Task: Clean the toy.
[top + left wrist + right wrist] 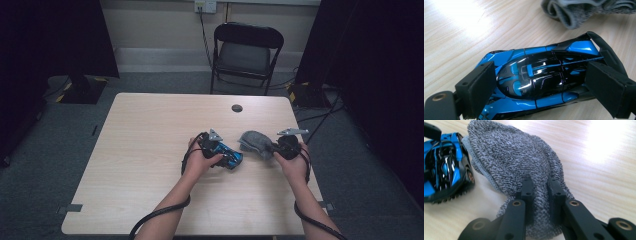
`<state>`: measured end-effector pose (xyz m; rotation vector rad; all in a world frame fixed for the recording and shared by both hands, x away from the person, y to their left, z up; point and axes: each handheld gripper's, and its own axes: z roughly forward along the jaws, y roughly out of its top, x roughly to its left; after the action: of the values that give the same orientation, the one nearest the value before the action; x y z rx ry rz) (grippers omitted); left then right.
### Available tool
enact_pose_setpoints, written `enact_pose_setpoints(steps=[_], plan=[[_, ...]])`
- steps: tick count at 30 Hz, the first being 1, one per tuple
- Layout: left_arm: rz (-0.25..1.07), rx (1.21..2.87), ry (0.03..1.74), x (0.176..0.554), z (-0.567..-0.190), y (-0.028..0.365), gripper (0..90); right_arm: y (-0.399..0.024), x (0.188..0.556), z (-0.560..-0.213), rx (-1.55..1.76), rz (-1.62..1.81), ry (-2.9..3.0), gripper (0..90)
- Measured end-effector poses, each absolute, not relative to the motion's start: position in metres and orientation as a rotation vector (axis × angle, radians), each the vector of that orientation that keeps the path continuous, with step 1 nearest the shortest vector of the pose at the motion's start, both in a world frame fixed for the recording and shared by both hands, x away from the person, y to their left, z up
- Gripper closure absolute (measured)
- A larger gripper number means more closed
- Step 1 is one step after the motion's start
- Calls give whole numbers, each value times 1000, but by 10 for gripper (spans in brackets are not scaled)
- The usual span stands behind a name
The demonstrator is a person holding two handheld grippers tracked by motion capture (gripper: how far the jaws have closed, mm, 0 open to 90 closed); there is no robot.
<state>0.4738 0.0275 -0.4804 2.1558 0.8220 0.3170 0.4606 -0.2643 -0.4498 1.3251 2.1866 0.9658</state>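
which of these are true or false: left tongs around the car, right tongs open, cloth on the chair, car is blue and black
1. The left tongs sit around the car: true.
2. The right tongs are open: false, they are shut on the cloth.
3. The cloth lies on the chair: false, it is on the table, beside the car.
4. The car is blue and black: true.

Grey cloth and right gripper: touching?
Touching. The right gripper view shows the right gripper with both jaws pinched on a fold of the grey cloth.
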Motion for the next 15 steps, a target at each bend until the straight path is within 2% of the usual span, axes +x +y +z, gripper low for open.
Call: enact_pose_setpoints(steps=[15], plan=[[318, 2146, 821, 473, -481, 28, 101, -212, 494, -445, 1298, 941, 2196, 773]])
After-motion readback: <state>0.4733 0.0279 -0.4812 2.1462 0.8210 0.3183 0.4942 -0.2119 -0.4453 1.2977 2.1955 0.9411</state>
